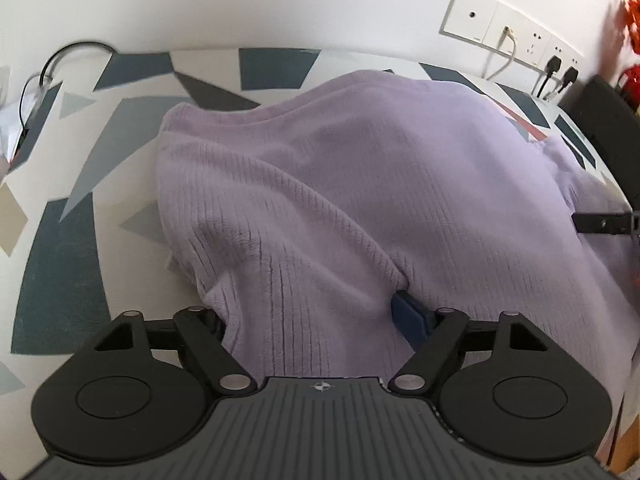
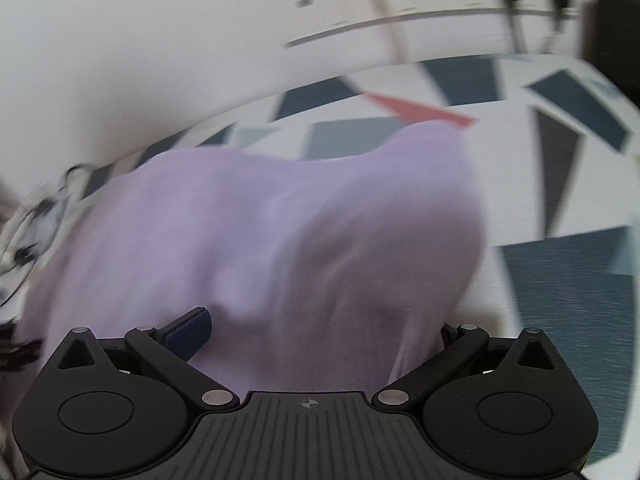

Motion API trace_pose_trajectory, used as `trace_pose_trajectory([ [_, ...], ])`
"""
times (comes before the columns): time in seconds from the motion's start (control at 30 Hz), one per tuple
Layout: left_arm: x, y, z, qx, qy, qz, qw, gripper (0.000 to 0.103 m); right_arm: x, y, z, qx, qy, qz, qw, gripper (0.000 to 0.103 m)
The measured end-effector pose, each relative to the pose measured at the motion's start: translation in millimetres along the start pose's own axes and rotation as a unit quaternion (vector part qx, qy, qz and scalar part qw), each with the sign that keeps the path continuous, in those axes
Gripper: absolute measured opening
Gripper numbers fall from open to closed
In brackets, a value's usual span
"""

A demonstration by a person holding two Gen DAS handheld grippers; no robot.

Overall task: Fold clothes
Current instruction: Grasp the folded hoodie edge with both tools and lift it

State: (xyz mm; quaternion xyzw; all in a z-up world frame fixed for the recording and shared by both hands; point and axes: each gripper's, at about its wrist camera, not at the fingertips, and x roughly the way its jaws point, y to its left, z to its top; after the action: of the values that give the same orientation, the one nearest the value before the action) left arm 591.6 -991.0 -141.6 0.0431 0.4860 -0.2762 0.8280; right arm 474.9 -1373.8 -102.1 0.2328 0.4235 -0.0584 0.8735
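The lilac ribbed sweater (image 1: 360,184) lies spread on the desk (image 1: 60,264), whose cloth bears grey, blue and red shapes; its near edge drapes into both claws. The left claw (image 1: 320,320) stands spread with knit bunched between its fingers; the right claw (image 2: 320,332), blurred, likewise gapes around fabric; wall sockets (image 1: 508,36) sit beyond.
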Motion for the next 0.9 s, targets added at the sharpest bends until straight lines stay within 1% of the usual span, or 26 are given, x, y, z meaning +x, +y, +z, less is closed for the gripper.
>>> trace_pose_trajectory([
  [0.07,2.1,9.5,-0.2,-0.020,0.003,-0.020,0.9996,0.100,-1.6,-0.9,-0.2,0.005,-0.003,-0.011,1.000,0.102],
  [0.1,2.8,8.8,0.4,-0.013,0.006,-0.022,0.9997,0.101,-3.2,-3.5,-0.3,0.014,-0.006,-0.013,1.000,0.102],
  [0.2,5.0,0.8,1.8,0.026,0.025,0.009,0.9993,0.103,-8.2,-10.2,0.1,0.038,-0.004,-0.044,0.998,0.102],
  [0.23,3.6,2.1,2.1,0.025,0.029,0.012,0.9992,0.103,-10.2,-12.7,-0.4,0.042,-0.002,-0.053,0.998,0.102],
  [0.3,-0.2,11.7,2.9,0.003,0.037,0.007,0.9993,0.103,-14.3,-19.3,-3.3,0.051,0.000,-0.052,0.997,0.102],
  [0.37,-4.2,20.0,0.2,-0.008,0.029,0.005,0.9995,0.103,-17.8,-26.7,-7.0,0.062,0.003,-0.052,0.997,0.102],
  [0.43,-5.4,20.7,-3.0,-0.007,0.017,0.004,0.9998,0.103,-20.5,-30.2,-11.7,0.073,-0.013,-0.048,0.996,0.102],
  [0.53,-2.2,11.1,-2.7,-0.008,0.005,0.011,0.9999,0.103,-14.2,-18.1,-14.5,0.073,-0.028,-0.083,0.993,0.102],
  [0.6,-0.4,5.5,-1.3,-0.015,-0.002,0.011,0.9998,0.101,-7.0,-4.2,-15.8,0.047,-0.027,-0.084,0.995,0.102],
  [0.63,-0.6,4.2,0.9,-0.028,-0.002,0.001,0.9996,0.099,-4.2,1.9,-15.9,0.038,-0.024,-0.078,0.996,0.102],
  [0.7,-2.6,1.7,4.5,-0.056,-0.004,-0.020,0.9982,0.084,-1.3,10.4,-15.0,0.037,-0.021,-0.064,0.997,0.102],
  [0.73,-3.1,0.6,5.5,-0.066,-0.005,-0.026,0.9974,0.082,-0.3,13.0,-14.2,0.043,-0.020,-0.056,0.997,0.102],
  [0.8,-3.4,-0.7,3.8,-0.066,-0.010,-0.015,0.9977,0.068,-6.4,15.7,-13.6,0.050,-0.030,-0.049,0.997,0.102],
  [0.83,-4.3,-0.4,2.9,-0.064,-0.012,-0.009,0.9979,0.065,-9.7,17.0,-13.3,0.053,-0.035,-0.045,0.997,0.100],
  [0.9,-7.0,4.7,1.6,-0.080,-0.016,-0.006,0.9967,0.048,-16.3,19.6,-12.7,0.059,-0.046,-0.039,0.996,0.088],
])
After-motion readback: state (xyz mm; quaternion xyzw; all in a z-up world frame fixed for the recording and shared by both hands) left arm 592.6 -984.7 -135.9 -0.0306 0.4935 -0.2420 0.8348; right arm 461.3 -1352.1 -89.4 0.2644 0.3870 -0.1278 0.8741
